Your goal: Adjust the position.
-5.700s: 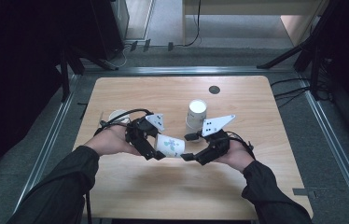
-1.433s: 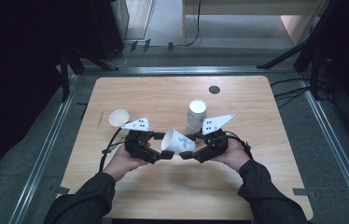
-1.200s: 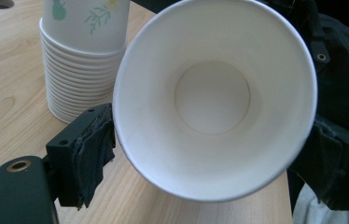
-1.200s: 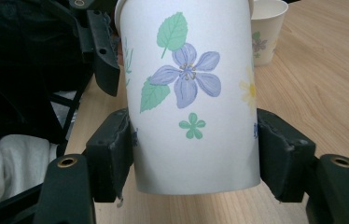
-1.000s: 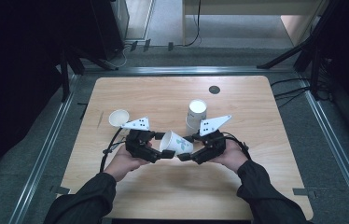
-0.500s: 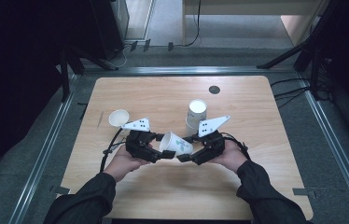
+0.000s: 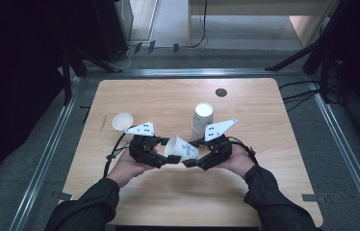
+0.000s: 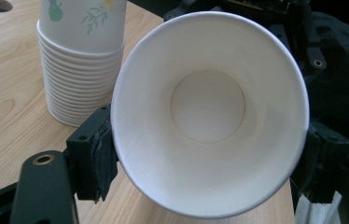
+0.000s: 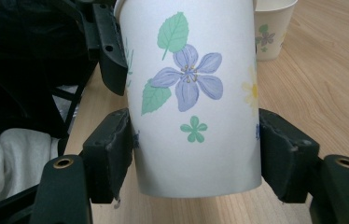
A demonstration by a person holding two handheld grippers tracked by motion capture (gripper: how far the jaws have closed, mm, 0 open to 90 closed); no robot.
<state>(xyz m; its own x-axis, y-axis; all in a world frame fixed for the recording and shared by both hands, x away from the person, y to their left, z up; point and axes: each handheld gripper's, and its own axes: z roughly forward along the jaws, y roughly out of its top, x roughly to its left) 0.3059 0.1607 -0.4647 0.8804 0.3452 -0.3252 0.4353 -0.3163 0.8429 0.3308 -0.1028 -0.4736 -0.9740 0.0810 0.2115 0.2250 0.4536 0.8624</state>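
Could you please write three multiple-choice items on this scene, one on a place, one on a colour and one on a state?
1. Where does the stack of cups stand?
A. on the table beyond the grippers
B. on the floor
C. in a box

2. What colour is the big flower on the held cup?
A. red
B. purple
C. black

3. How does the right gripper stand?
A. wide open, holding nothing
B. lying on the table
C. shut on the cup

Answers: 1 A, the high view shows it on the table behind both hands. 2 B, purple petals with green leaves. 3 C, both pads press the cup's sides.
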